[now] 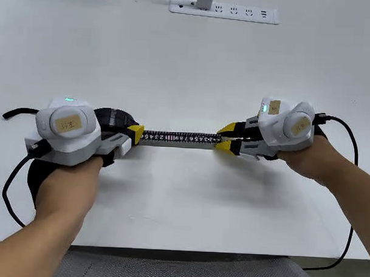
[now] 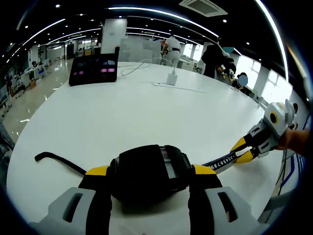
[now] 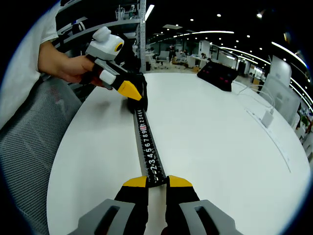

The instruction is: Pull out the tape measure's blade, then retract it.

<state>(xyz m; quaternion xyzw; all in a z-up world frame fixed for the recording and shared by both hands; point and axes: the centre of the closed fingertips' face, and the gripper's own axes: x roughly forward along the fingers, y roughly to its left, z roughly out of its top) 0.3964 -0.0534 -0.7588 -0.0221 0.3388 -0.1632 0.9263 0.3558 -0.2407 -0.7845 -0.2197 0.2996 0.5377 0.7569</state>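
Head view: on a white table (image 1: 187, 65), the left gripper (image 1: 129, 132), centre left, clamps the black tape measure (image 1: 116, 119). The right gripper (image 1: 227, 139) pinches the blade (image 1: 182, 138), which is stretched between them.

Left gripper view: a bright open-plan hall, with a dark screen (image 2: 94, 68) upper left.

Right gripper view: a mesh chair (image 3: 29, 142) at lower left.

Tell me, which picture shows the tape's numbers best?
The right gripper view: the blade runs straight up the middle, numbers big and sharp. The head view shows it sideways with tiny numbers. The left gripper view shows a short, far-off bit beside the case.
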